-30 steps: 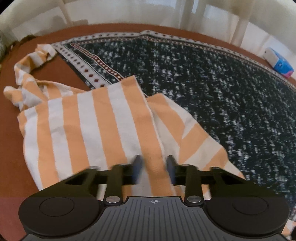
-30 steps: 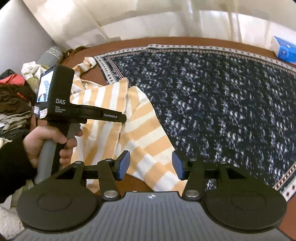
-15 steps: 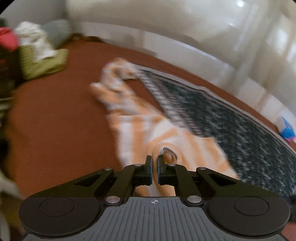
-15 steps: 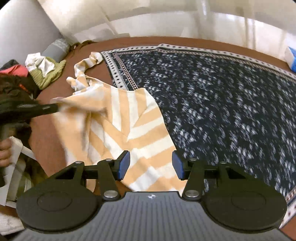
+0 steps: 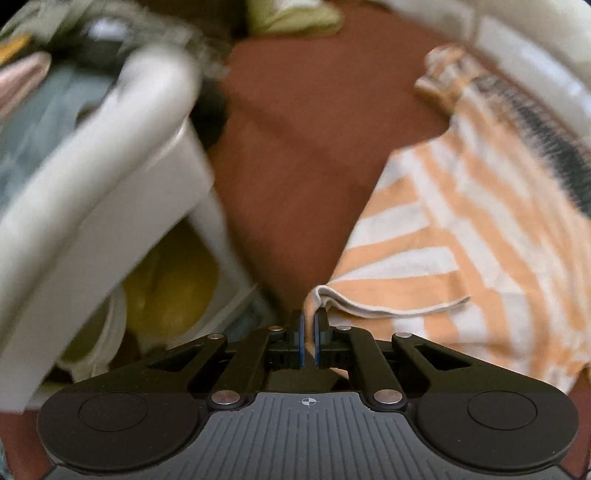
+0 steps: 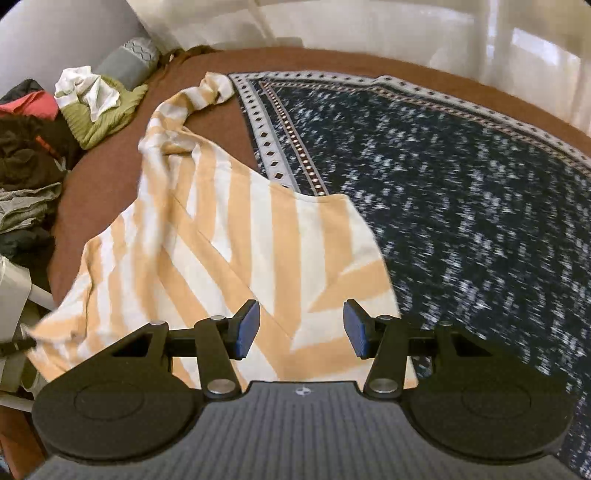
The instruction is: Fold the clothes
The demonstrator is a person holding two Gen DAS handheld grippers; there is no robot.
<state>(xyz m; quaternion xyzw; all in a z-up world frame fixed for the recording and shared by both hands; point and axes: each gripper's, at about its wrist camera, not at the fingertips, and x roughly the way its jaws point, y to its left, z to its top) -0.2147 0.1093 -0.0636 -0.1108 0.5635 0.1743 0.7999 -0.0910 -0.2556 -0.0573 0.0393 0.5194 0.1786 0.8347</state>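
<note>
Left gripper (image 5: 308, 334) first, nearest the lens: its jaws are pinched tight together on a hemmed corner of the orange-and-white striped garment (image 5: 461, 236), the cloth bunched right at the blue pads (image 5: 300, 332) and running away to the right across the brown bed cover (image 5: 295, 155). The picture is blurred with movement. Just left of that gripper sits a white plastic laundry basket (image 5: 110, 177), its rim thick and pale, with something yellow (image 5: 173, 280) inside. Over on the right wrist view, the right gripper (image 6: 301, 328) hangs with its jaws apart, nothing between the blue pads (image 6: 246, 328), directly above the near part of the striped garment (image 6: 229, 236). That garment lies creased and half spread near the bed's left side, its right edge overlapping the patterned border of a dark speckled blanket (image 6: 461, 192) that covers most of the bed, its far end twisted into a narrow tail toward the far left corner. At the left edge, a heap of dark and grey clothes (image 6: 26, 173); beyond it a green garment (image 6: 107, 114) with a white one (image 6: 88, 88) crumpled on top, and a grey patterned bolster (image 6: 129, 61) by the wall. Pale curtains (image 6: 369, 29) close the far side.
</note>
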